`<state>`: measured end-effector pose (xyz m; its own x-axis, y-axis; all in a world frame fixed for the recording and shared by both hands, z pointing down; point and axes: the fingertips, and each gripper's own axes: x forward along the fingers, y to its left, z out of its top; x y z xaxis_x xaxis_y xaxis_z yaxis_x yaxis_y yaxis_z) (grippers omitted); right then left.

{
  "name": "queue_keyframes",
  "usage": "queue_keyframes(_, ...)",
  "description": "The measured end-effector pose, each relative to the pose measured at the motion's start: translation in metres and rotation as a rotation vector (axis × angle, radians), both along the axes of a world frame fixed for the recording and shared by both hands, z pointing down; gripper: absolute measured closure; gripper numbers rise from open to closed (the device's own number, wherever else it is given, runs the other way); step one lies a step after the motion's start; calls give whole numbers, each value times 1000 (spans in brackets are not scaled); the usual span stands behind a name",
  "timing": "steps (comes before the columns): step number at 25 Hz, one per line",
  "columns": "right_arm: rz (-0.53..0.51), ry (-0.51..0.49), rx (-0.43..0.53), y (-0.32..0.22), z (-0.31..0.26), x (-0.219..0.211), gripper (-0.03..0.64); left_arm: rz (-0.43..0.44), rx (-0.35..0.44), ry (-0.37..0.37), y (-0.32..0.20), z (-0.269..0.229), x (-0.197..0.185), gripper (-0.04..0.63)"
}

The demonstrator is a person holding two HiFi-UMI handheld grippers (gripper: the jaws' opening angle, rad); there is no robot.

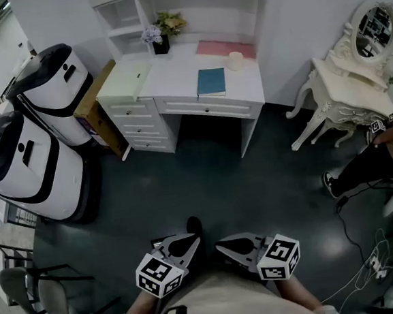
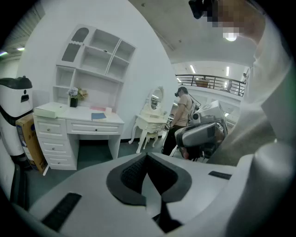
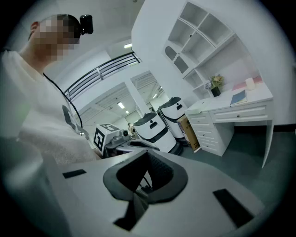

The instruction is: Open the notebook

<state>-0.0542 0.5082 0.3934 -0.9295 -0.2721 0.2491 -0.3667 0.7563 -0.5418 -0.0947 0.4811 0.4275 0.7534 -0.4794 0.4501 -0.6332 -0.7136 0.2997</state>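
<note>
Fingers [image 2: 132,178] of left gripper [image 1: 187,241] and right gripper [image 1: 226,246] are pressed together, empty. The notebook [image 1: 211,82] lies closed on the surface [image 1: 175,69], well ahead of them, likely because the approach has not begun.

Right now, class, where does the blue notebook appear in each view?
Head view: notebook upper centre, on the white desk.
Left gripper view: notebook left of centre.
Right gripper view: notebook far right.
Shared landmark: the flower vase on the desk.
</note>
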Motion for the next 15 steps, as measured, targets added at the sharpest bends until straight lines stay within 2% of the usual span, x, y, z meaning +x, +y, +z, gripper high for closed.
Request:
queue_keyframes(4, 35, -14, -20, -2, 2, 8, 594, 35, 9, -2, -2, 0, 11, 581)
queue_keyframes(9, 71, 13, 5, -18, 3, 13, 594, 84, 9, 1, -16, 0, 20, 581)
queue_keyframes(15, 131, 38, -11, -53, 3, 19, 594, 126, 17, 10, -52, -3, 24, 581)
